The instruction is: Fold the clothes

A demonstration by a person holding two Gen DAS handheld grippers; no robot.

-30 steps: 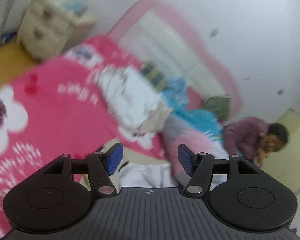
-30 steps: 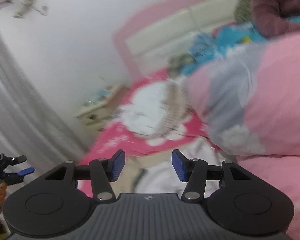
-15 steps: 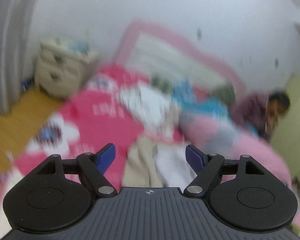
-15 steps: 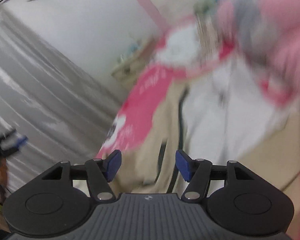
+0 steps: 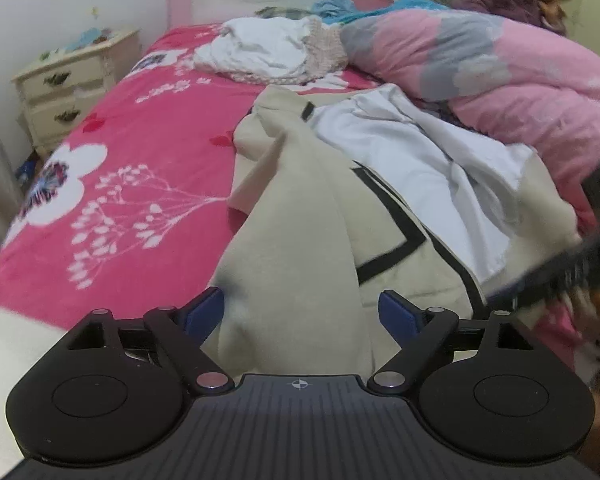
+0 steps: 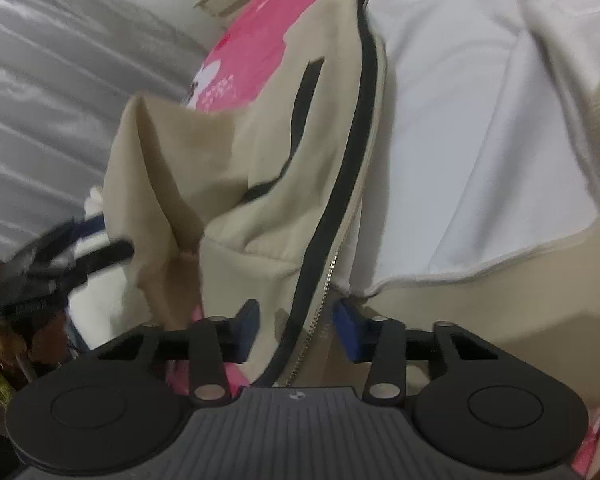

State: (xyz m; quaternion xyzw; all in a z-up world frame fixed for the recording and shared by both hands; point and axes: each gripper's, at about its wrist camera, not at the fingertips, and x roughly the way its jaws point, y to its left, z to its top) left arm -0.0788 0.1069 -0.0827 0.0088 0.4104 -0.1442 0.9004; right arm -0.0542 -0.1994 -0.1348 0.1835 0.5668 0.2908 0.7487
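Now, beige jacket (image 5: 296, 216) between spread left gripper (image 5: 302, 314) jaws (sleeve), zipper (image 6: 324, 276) between right gripper (image 6: 296, 324)

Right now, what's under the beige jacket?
The jacket lies opened out on the pink bedsheet, which shows all around its left side. Its white lining faces up. Whatever sits directly beneath the jacket is covered, so I cannot tell.

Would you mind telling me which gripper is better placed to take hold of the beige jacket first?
Probably the right gripper: its open fingers straddle the zipper edge of the beige jacket. The left gripper is open around a sleeve fold, farther from any edge.
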